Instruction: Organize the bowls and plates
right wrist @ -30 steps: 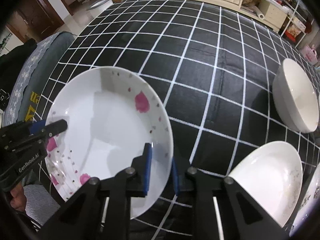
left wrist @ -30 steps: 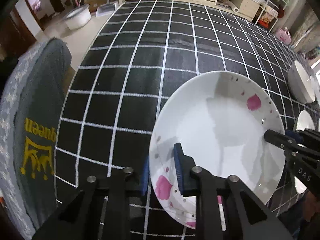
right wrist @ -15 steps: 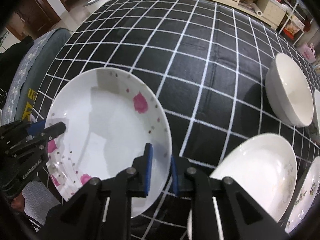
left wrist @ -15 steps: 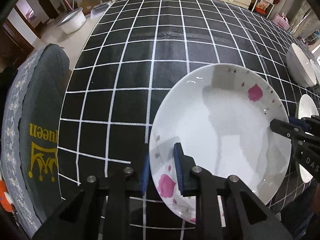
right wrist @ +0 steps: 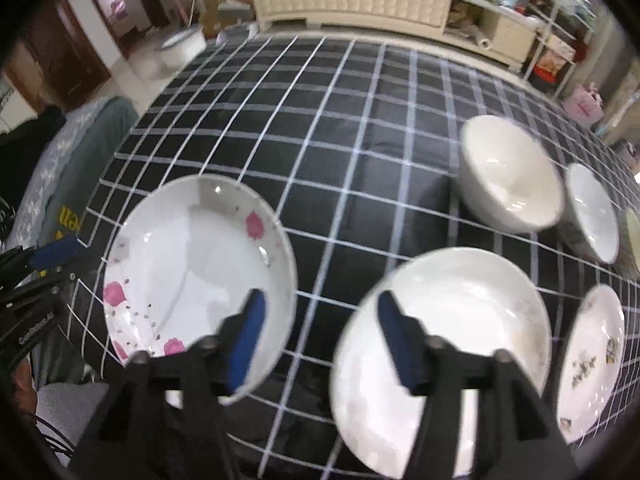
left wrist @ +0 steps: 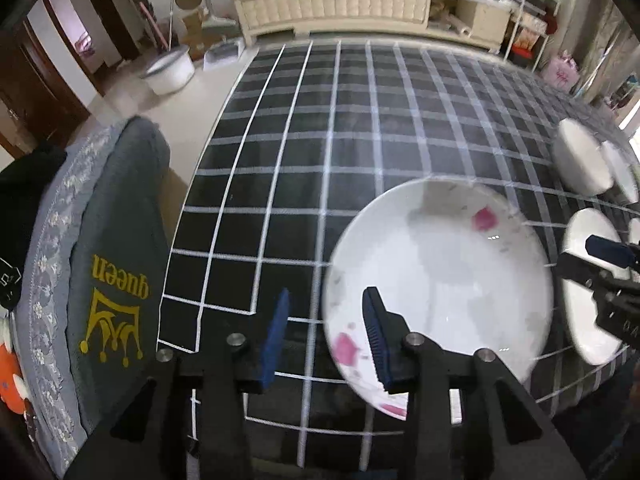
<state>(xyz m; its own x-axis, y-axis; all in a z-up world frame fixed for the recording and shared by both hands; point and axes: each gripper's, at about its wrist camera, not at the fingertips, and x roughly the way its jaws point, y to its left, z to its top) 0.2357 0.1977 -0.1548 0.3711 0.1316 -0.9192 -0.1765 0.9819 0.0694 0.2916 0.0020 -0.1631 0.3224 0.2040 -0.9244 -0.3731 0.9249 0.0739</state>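
while both tongs stand open and hold nothing, the pink plate (right wrist: 192, 268) lies flat on the cloth (right wrist: 360, 140), its rim just beside the left tongs (left wrist: 324, 332) and the right tongs (right wrist: 320, 340). nothing looks stacked yet: a plain plate (right wrist: 460, 320) sits under the right tongs, a small plate (right wrist: 592, 352) to their right, two bowls (right wrist: 508, 172) beyond. every dish looks empty.
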